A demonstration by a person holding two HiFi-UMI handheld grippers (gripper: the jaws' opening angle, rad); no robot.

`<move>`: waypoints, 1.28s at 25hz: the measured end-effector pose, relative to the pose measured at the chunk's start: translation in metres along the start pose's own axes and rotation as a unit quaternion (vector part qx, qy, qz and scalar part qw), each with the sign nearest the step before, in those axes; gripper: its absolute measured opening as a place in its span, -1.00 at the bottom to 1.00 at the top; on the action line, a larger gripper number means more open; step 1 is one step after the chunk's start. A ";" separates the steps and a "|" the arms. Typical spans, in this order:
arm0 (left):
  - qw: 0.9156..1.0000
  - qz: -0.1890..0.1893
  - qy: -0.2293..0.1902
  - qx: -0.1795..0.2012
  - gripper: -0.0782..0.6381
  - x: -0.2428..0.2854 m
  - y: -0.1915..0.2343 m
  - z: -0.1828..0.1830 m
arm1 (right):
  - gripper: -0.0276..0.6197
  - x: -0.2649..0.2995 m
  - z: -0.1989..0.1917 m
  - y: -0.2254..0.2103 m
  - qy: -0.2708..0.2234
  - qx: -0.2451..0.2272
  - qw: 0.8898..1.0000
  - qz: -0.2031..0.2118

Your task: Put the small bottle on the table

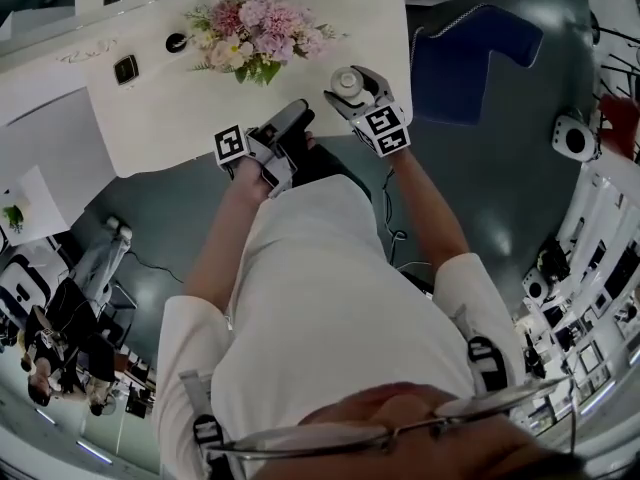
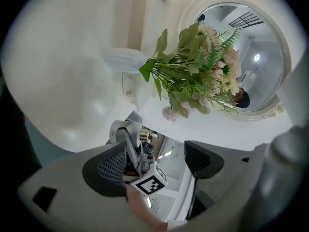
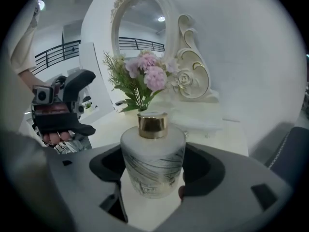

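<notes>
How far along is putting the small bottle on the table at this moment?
Done: the small bottle is picked up, clamped between the right gripper's jaws. In hand: it is held over the white table's near edge, close to the flowers; whether its base touches cannot be told. Left: set it down and open the jaws. The left gripper is open and empty.

The person wears a white short-sleeved shirt [image 1: 320, 298], glasses [image 1: 400, 430]
</notes>
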State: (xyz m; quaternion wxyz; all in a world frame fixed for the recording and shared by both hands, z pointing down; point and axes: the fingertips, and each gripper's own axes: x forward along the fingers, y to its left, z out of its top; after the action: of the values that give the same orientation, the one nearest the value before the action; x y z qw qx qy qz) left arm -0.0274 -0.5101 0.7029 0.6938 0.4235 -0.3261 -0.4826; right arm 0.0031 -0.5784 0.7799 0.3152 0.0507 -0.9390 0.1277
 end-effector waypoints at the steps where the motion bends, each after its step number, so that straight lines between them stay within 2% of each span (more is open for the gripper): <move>1: 1.000 0.001 0.000 -0.001 0.24 0.001 0.002 0.000 | 0.14 0.004 -0.007 -0.002 0.004 0.003 1.000 -0.002; 12: 1.000 0.008 -0.006 -0.007 0.24 -0.005 0.010 0.004 | 0.14 0.039 -0.046 -0.020 0.021 0.029 0.999 -0.023; 22: 1.000 0.004 -0.015 -0.012 0.24 -0.012 0.011 0.008 | 0.14 0.051 -0.067 -0.025 0.031 0.045 0.998 -0.042; 27: 1.000 0.003 -0.015 -0.012 0.24 -0.012 0.011 0.007 | 0.15 0.051 -0.073 -0.027 0.020 0.060 0.997 -0.052; 32: 1.000 0.003 -0.011 -0.012 0.24 -0.012 0.010 0.004 | 0.15 0.049 -0.076 -0.024 0.027 0.050 0.997 -0.057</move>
State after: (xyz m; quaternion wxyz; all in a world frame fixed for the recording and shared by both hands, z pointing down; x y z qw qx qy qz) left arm -0.0306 -0.4982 0.7134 0.6970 0.4086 -0.3291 -0.4889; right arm 0.0123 -0.5820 0.8727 0.3441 0.1163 -0.9182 0.1581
